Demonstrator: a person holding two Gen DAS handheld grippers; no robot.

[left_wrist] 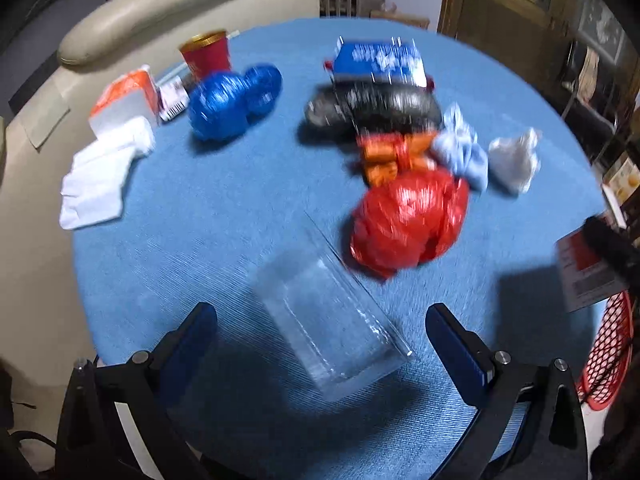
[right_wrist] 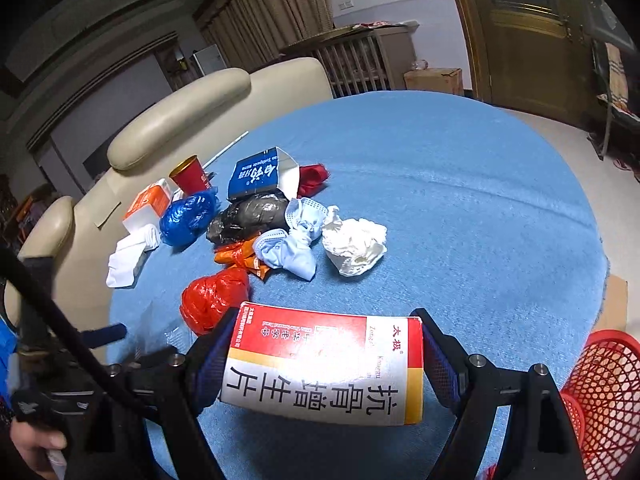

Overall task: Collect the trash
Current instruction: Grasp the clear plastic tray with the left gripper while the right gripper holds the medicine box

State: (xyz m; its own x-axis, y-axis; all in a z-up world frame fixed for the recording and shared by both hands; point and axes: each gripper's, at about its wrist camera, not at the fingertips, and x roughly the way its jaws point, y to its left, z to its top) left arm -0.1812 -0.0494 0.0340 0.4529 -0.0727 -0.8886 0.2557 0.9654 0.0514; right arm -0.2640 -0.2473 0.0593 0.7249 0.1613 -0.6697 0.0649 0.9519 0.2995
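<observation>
Right gripper [right_wrist: 324,364]: its two blue-padded jaws pinch a red, white and yellow cardboard medicine box [right_wrist: 326,364] by its short ends, lifted over the table.
Box axis: the long side lies across the jaws, from one pad to the other.
Red plastic mesh basket [right_wrist: 604,392]: just beside the right gripper, at the lower right edge of the round blue cloth-covered table [right_wrist: 460,208]. I judge that the box must go this way, so the right hand is the nearer one.
Left gripper [left_wrist: 320,344]: jaws spread wide, nothing pressed between them.
Clear plastic tray [left_wrist: 332,320]: lies on the cloth directly in front of the open left jaws, between them in the view; its long axis runs obliquely, away from the gripper and to the left.
Further out: a crumpled red plastic bag [left_wrist: 408,224] just behind the tray, then the rest of the trash.
Likely next for the left: close on the tray across its narrow side.
</observation>
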